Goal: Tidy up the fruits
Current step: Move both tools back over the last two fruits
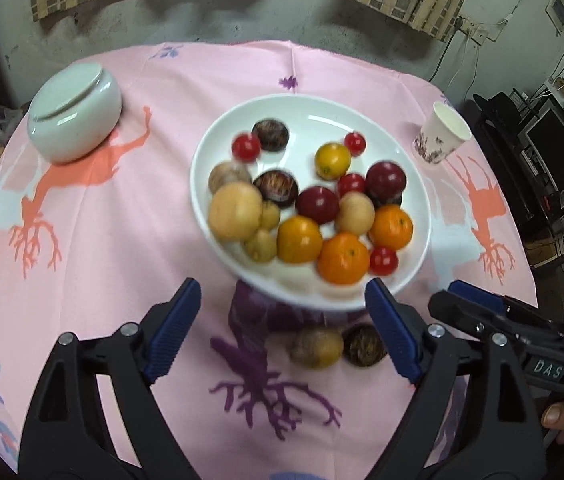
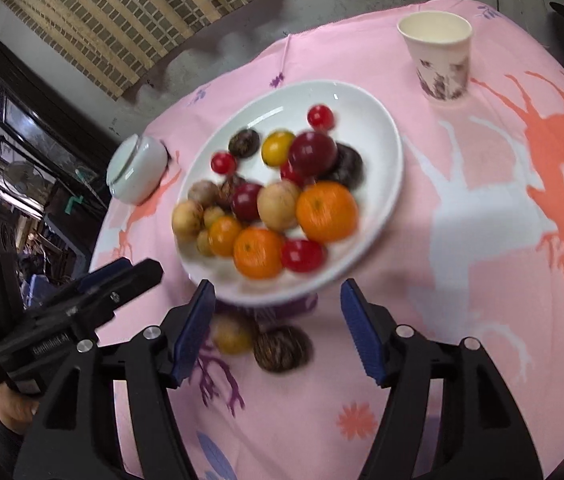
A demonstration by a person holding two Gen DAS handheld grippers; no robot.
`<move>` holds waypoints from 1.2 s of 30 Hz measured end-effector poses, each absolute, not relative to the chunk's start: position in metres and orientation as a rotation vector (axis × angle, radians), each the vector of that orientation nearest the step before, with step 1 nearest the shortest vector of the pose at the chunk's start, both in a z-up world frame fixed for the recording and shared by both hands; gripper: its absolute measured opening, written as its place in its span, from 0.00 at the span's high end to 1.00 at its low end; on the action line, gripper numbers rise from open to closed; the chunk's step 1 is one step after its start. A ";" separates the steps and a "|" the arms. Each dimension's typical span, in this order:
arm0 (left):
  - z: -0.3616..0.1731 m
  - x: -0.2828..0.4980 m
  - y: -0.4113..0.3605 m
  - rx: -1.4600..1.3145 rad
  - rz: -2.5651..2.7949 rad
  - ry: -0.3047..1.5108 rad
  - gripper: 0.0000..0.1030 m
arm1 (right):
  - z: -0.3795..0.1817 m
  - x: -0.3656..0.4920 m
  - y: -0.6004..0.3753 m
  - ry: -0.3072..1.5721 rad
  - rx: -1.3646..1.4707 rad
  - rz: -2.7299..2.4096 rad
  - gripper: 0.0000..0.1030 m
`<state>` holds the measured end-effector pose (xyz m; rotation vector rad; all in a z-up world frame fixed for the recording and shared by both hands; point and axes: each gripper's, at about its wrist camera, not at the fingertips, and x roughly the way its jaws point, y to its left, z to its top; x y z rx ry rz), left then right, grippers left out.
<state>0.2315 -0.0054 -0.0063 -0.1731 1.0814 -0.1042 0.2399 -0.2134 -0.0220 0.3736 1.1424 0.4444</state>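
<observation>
Pink tablecloth (image 1: 122,240), white plate (image 1: 414,184) heaped with fruits (image 1: 302,216); paper cup (image 1: 442,134) beside

The plate (image 1: 418,184) sits mid-table on the tablecloth (image 1: 154,184), and everything is placed from it. In the plate lie the fruits: oranges (image 1: 342,258) toward its near rim, tomatoes (image 1: 246,146) and a passion fruit (image 1: 270,134) toward its far side. Just before the near rim, on the cloth, lie two loose fruits (image 1: 316,346) side by side. Left of and behind the plate stands the lidded bowl (image 1: 74,114). Right of and behind it stands the paper cup (image 1: 442,134).
</observation>
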 end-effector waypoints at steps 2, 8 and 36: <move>-0.012 0.220 -0.003 -0.181 -0.087 1.104 0.17 | -0.027 0.223 -0.217 1.169 0.362 0.440 0.35; -0.021 0.187 0.002 -0.207 -0.060 1.152 0.17 | -0.037 0.185 -0.232 1.232 0.380 0.418 0.35; -0.050 0.182 -0.029 -0.111 -0.115 1.223 0.15 | -0.053 0.157 -0.244 1.302 0.403 0.389 0.34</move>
